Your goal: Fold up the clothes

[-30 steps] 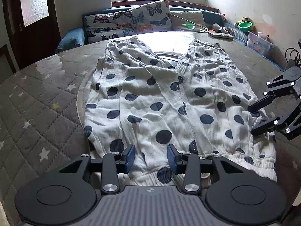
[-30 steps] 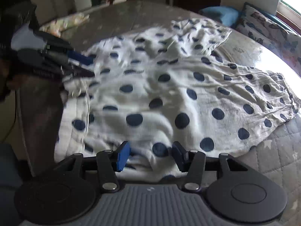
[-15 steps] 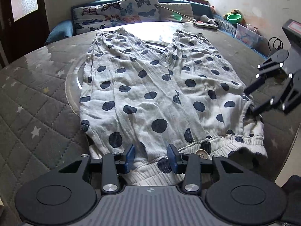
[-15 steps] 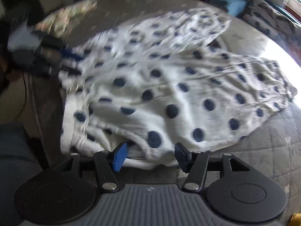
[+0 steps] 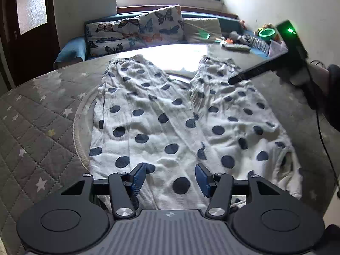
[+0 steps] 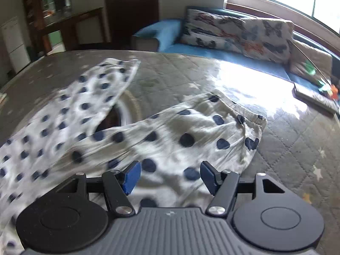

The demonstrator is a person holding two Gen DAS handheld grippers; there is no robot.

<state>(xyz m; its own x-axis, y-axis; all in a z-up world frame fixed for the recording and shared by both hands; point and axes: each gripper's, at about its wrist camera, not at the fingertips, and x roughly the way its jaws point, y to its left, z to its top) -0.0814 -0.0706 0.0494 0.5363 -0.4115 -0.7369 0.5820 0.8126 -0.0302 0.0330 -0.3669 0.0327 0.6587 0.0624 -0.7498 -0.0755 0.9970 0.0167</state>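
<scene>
Both blue-padded jaws spread apart: left hand-held gripper (image 5: 170, 177) and right hand-held gripper (image 6: 170, 176) over polka-dot trousers (image 5: 170, 123).

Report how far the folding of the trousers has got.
Done: the trousers lie spread flat on the table, legs apart. In hand: nothing gripped; the left gripper is open over the waist end, the right gripper open over a leg near its cuff. Left: every fold.
</scene>
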